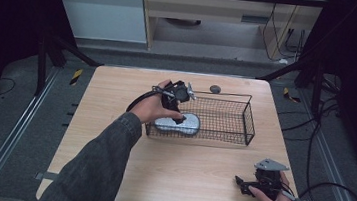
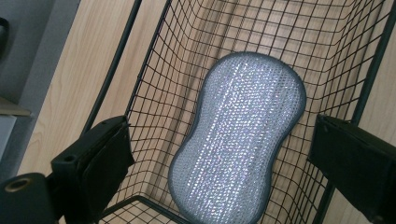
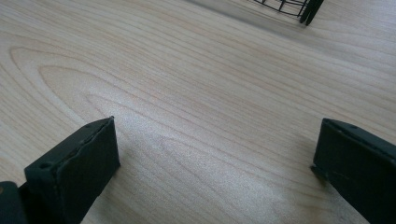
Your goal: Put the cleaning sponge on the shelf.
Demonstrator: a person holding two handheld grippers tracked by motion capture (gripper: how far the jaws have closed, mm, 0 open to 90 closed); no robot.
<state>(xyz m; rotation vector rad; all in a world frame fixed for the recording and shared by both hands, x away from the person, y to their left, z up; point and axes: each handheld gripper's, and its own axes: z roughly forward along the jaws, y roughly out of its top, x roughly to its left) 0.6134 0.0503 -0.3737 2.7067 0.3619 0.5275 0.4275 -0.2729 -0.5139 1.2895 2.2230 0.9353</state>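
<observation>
Left tool (image 2: 219, 154) agape over silver sponge (image 2: 240, 140) in wire basket (image 2: 154, 93) | right tool (image 3: 215, 168) agape above table (image 3: 187, 84)

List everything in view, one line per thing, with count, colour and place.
scrub pad: one, silvery grey, lying in the left end of the basket.
wire basket: one, black, on the table's far middle.
round knob: one, dark grey, at the far edge behind the basket.
table: one, light wood.
left gripper: one, black, jaws open above the pad.
right gripper: one, black, jaws open, low over the table's near right corner.
</observation>
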